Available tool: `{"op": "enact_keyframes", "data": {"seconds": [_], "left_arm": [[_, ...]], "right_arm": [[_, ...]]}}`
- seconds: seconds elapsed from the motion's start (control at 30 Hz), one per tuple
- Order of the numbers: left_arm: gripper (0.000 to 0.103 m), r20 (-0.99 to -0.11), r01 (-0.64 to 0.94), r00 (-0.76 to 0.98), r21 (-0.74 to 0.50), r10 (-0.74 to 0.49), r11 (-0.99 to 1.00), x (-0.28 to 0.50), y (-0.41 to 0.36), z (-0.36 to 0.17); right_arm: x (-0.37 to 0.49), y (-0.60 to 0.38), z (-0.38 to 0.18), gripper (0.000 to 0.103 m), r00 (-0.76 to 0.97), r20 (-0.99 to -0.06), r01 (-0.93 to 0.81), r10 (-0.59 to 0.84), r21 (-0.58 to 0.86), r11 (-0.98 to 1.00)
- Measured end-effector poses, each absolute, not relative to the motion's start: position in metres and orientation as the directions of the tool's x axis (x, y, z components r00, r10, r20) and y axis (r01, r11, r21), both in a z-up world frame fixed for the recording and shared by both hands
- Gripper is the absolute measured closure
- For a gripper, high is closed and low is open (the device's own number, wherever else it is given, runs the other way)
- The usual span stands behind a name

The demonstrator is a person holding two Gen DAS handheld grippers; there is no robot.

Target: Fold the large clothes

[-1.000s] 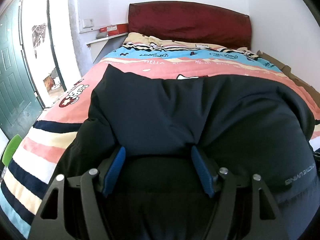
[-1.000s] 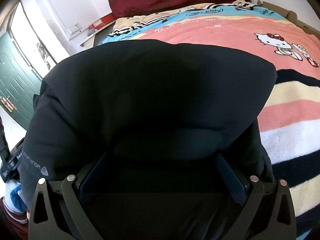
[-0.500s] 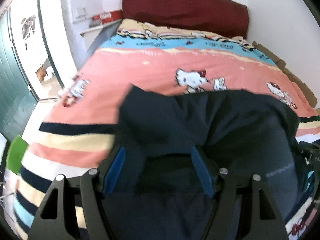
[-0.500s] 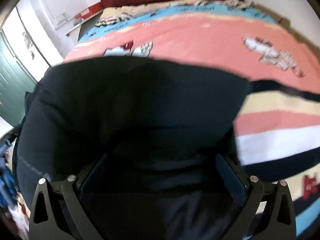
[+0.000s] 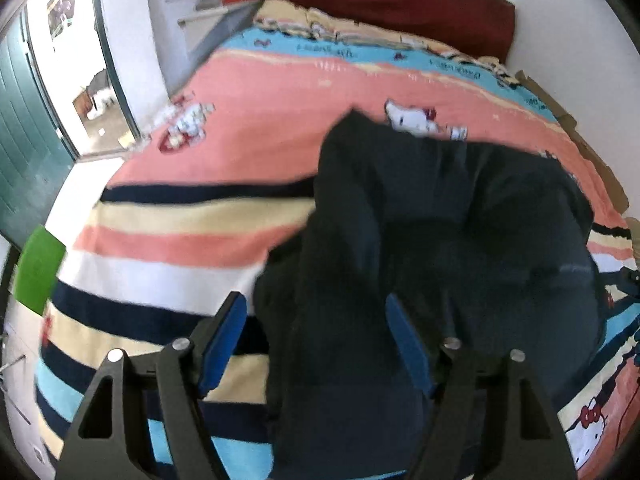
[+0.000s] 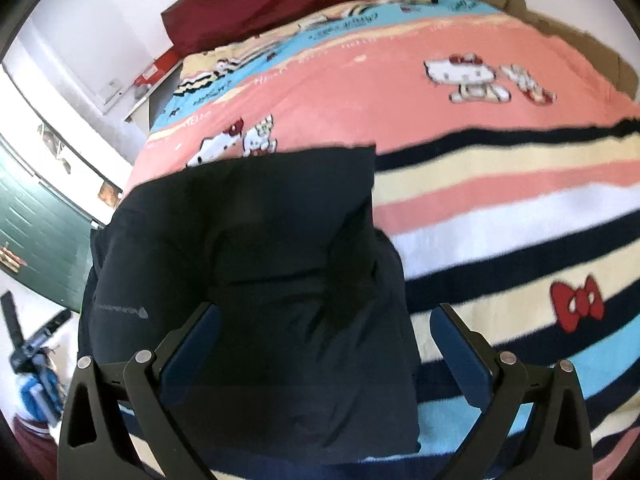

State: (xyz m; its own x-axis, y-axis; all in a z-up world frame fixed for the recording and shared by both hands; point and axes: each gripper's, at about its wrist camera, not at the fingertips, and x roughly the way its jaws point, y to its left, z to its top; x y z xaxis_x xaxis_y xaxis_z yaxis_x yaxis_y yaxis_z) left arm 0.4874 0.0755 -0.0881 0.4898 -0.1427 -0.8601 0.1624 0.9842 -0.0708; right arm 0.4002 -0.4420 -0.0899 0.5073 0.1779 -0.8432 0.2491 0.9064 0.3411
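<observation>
Black jacket (image 5: 440,240), one, between two pairs of spread tongs (image 5: 316,332) (image 6: 326,340).

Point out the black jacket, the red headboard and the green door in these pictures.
black jacket (image 6: 260,240): right wrist view, middle of the padded fabric.
red headboard (image 5: 392,4): left wrist view, centre of its front.
green door (image 5: 28,140): left wrist view, door panel.

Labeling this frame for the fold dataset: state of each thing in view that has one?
black jacket: bunched, partly folded on itself, lying on the bed
left gripper: jaws wide apart, jacket cloth between them, grip unclear
right gripper: jaws wide apart over the jacket, grip unclear
blanket: spread flat over the bed
green door: open
</observation>
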Motion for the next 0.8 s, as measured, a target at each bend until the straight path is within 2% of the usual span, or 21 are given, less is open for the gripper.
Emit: {"op": "enact_keyframes", "data": {"seconds": [0.1,0.17,0.27,0.37,0.47,0.6,0.8], "left_arm": [[0.027,-0.874,0.157,0.464,-0.077,-0.142,0.985,0.494,0.078,-0.114],[0.009,-0.876,0.140,0.459,-0.090,-0.145,0.986,0.497,0.085,-0.124],[0.000,-0.883,0.132,0.437,-0.127,-0.173,0.983,0.504,0.096,-0.138],[0.000,-0.890,0.132,0.395,-0.191,-0.228,0.973,0.508,0.102,-0.153],[0.000,-0.875,0.097,0.337,-0.336,-0.349,0.937,0.515,0.115,-0.173],[0.000,-0.803,0.058,0.275,-0.534,-0.528,0.843,0.519,0.133,-0.199],[0.000,-0.769,0.076,0.292,-0.573,-0.568,0.816,0.514,0.126,-0.204]], "right_arm": [[0.396,-0.442,-0.113,0.001,0.461,-0.866,0.260,0.193,0.340,0.904],[0.397,-0.446,-0.131,0.001,0.425,-0.883,0.279,0.199,0.337,0.899],[0.400,-0.454,-0.164,0.001,0.361,-0.900,0.308,0.246,0.364,0.879],[0.403,-0.461,-0.196,0.001,0.342,-0.849,0.321,0.402,0.508,0.800],[0.407,-0.463,-0.215,0.001,0.350,-0.799,0.310,0.489,0.592,0.744],[0.411,-0.462,-0.228,0.001,0.351,-0.729,0.234,0.588,0.676,0.699],[0.413,-0.457,-0.236,0.000,0.379,-0.674,0.151,0.634,0.722,0.676]]}}
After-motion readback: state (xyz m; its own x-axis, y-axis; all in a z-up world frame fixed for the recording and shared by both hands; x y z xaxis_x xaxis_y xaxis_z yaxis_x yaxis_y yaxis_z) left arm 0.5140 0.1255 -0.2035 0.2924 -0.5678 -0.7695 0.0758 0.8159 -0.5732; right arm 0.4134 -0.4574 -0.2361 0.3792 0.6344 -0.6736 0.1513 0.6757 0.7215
